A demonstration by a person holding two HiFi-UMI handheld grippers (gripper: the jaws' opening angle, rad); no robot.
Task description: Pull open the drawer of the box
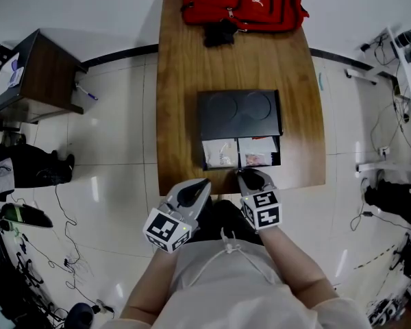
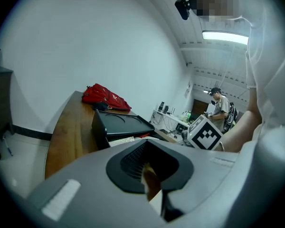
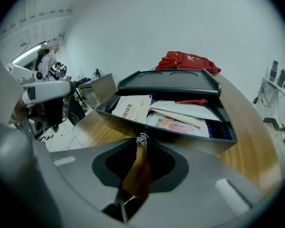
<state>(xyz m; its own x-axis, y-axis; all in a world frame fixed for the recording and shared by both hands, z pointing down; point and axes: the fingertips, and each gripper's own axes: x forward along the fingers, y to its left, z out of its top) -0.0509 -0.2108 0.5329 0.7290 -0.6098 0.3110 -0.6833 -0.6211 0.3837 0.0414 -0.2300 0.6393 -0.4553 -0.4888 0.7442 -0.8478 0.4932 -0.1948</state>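
Black box [image 1: 239, 114] mid-frame on wooden desk [image 1: 178, 81], drawer [image 3: 194, 139] open, papers [image 1: 220, 153] inside, right gripper [image 1: 251, 175] clenched on drawer knob [image 3: 142, 138], left gripper [image 1: 201, 186] lower left, closed, empty

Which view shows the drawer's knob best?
Right gripper view: the small metal knob shows sharply on the front of the drawer, at the tips of the right gripper. Head view hides it under that gripper. Left gripper view shows the box from the side, no knob.
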